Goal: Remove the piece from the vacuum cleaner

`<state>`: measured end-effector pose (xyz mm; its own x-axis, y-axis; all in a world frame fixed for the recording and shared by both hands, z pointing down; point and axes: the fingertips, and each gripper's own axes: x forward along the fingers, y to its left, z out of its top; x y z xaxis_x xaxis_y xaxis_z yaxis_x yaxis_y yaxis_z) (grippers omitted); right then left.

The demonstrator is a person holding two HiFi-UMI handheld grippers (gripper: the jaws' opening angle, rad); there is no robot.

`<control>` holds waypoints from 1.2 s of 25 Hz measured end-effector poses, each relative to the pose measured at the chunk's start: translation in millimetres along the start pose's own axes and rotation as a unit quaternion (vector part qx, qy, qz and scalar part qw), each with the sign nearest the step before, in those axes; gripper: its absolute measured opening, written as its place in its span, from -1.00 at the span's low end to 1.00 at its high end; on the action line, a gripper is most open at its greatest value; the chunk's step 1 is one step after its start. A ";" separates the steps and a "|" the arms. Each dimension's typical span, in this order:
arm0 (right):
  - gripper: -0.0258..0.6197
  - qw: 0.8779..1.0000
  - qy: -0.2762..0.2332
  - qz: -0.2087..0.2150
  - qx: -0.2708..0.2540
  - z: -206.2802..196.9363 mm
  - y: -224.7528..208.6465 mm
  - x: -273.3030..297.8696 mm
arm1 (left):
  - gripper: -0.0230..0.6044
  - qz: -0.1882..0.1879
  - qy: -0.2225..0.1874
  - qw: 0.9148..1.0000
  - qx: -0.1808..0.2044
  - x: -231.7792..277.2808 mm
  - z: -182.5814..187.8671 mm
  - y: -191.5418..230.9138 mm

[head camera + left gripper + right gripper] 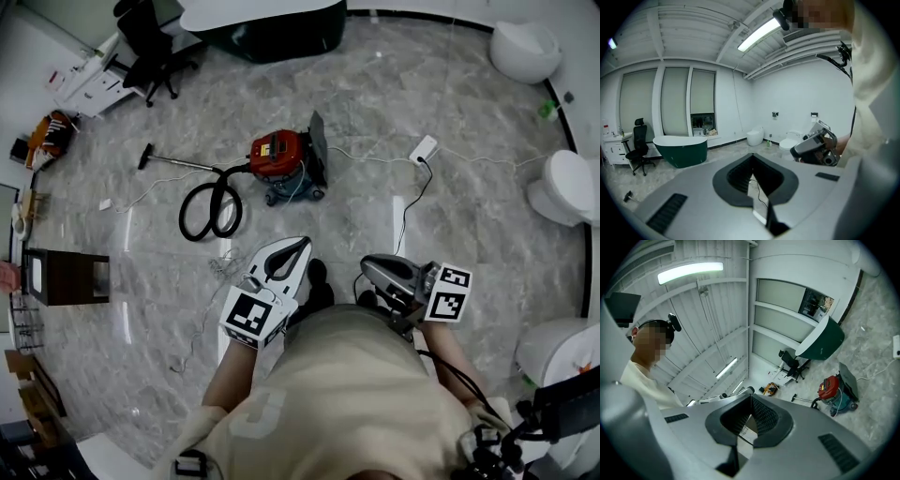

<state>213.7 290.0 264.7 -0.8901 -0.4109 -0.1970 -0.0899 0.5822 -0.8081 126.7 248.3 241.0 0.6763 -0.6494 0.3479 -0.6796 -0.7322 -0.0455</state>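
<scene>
Two tools are held close in front of the person, both well short of the vacuum cleaner [281,159], which stands farther out on the grey marble floor [450,216]. The left tool [303,243] has its jaws together at the tips with nothing between them. The right tool [367,263], just to its right, is likewise closed and empty. Each gripper view shows only bare floor through the gap behind the meeting tips.

The vacuum cleaner is a squat red drum with a yellow label on top, sitting on a teal wheeled base. A dark flat panel [319,142] stands upright against its right side. A black hose [208,208] leaves the drum's left side and curls into a loop on the floor to the near left. A thin wand [178,162] runs from there to a small floor nozzle at the far left. A pale cable trails from the machine to the right, toward a white power strip [424,148]. In the right gripper view the machine [829,386] shows at the right, beyond the jaws.
</scene>
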 end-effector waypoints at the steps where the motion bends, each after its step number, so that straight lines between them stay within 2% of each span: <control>1: -0.91 1.000 -0.003 -0.011 -0.004 2.9 -2.9 0.2 | -0.95 -0.007 -0.004 1.000 -0.002 4.1 -0.3 4.1; 5: -0.91 0.998 -0.023 -0.054 -0.021 16.6 -15.0 8.3 | -0.95 -0.036 -0.019 0.999 0.001 17.0 3.7 23.5; 9: -0.91 0.997 -0.013 -0.068 -0.035 23.4 -22.6 46.3 | -0.94 -0.062 -0.025 0.998 0.015 17.8 10.7 54.8; 14: -0.91 0.994 0.009 -0.086 -0.066 29.1 -31.5 104.3 | -0.94 -0.058 -0.036 0.998 -0.001 4.0 5.1 111.8; 19: -0.91 0.993 0.028 -0.096 -0.068 30.2 -41.1 160.7 | -0.94 -0.075 -0.033 0.997 -0.012 -13.1 -5.5 155.0; 22: -0.91 0.992 0.053 -0.093 -0.066 25.5 -48.1 195.1 | -0.94 -0.061 -0.036 0.997 -0.007 -25.2 -14.9 182.8; 25: -0.91 0.989 0.083 -0.092 -0.075 21.6 -52.7 224.6 | -0.94 -0.043 -0.039 0.998 -0.035 -37.7 -27.2 212.5; 30: -0.91 0.981 0.111 -0.148 -0.061 16.7 -76.4 248.5 | -0.94 -0.015 -0.046 0.996 -0.078 -51.8 -41.3 255.3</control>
<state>6.8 131.7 268.2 -0.8913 -0.4194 0.1726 -0.3994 0.5458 -0.7366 -93.6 103.5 250.1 0.7157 -0.6488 0.2585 -0.6893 -0.7159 0.1116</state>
